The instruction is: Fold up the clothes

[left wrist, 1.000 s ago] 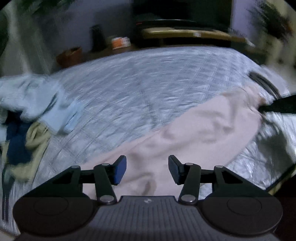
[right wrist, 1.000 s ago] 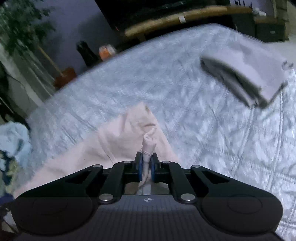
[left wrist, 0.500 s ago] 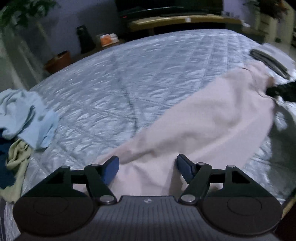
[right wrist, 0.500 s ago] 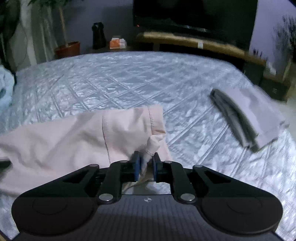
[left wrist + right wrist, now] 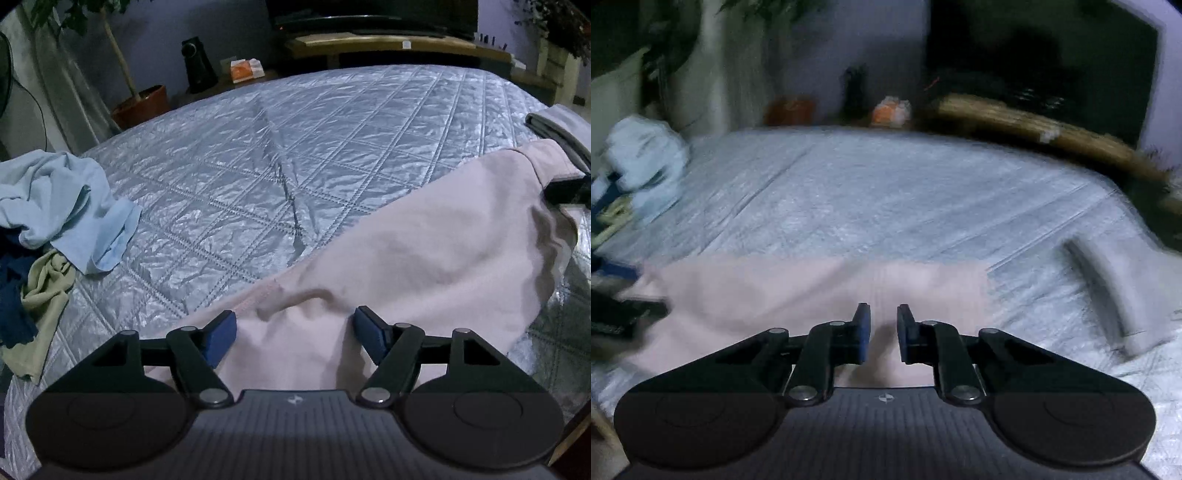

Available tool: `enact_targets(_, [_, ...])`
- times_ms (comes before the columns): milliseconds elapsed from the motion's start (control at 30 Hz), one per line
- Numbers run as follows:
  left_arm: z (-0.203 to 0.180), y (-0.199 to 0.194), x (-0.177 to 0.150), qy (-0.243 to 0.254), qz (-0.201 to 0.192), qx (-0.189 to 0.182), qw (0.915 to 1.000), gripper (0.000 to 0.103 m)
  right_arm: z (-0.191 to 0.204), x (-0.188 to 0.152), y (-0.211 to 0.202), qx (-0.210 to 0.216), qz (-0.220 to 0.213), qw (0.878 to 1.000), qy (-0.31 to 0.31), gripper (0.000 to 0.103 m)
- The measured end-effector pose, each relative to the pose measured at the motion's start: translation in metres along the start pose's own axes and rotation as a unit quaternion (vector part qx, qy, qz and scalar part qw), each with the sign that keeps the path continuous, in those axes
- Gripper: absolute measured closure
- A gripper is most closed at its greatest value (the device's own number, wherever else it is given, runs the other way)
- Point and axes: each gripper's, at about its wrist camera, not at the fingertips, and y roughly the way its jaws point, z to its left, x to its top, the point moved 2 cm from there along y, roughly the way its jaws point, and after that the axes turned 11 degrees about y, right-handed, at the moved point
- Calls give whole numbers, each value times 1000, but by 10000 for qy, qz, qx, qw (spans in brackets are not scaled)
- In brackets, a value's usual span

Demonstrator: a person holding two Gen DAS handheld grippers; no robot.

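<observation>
Right now the pink garment [image 5: 424, 258] lies spread across the quilted bed [image 5: 314, 147], near edge under both tools. The left gripper [image 5: 294, 334] has its jaws wide apart over the hem, pinching nothing; the right gripper [image 5: 883, 332] shows a narrow gap, cloth beneath but not clamped. Better, I'd say, to flatten the ripple by the hem first, then take matching corners, clear of the folded grey piece [image 5: 1108, 288].

Your left gripper [image 5: 294, 334] jaws apart over pink garment [image 5: 424, 258], quilted bedspread [image 5: 295, 147], blue shirt [image 5: 62, 199] heaped left.
</observation>
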Motion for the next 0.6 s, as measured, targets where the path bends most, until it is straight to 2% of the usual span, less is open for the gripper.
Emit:
enact_targets(100, [1,0,-1,6,-30,-9,10000,33,1,1,21,-19,59,9996,-280,88])
enact_targets(200, [4,2,-2,-78,-30,-53,10000,30,-14,18,27,-13,-55,9998,185,103])
enact_targets(267, [7,3,-2,-180,5,-92,9998,28,-26,28,32,57,-57,9978,652,103])
enact_targets(333, [10,4,-2,-243,34,-104,9996,28,-47,35,37,329,138,9870,1569,102])
enact_targets(400, [12,5,-2,-283,54,-100,9995,28,-71,35,40,672,348,9629,2590,99])
enact_targets(433, [13,5,-3,-307,63,-99,9995,28,-80,36,37,820,335,9512,2957,94])
enact_targets(467, [14,5,-3,-343,66,-105,9993,28,-82,39,32,901,224,9507,2959,91])
enact_targets(533, [14,5,-3,-362,64,-94,9993,27,-76,45,23,979,-4,9619,2552,82])
enact_targets(600, [12,4,-3,-298,55,-39,9995,28,-73,46,28,854,50,9699,2281,80])
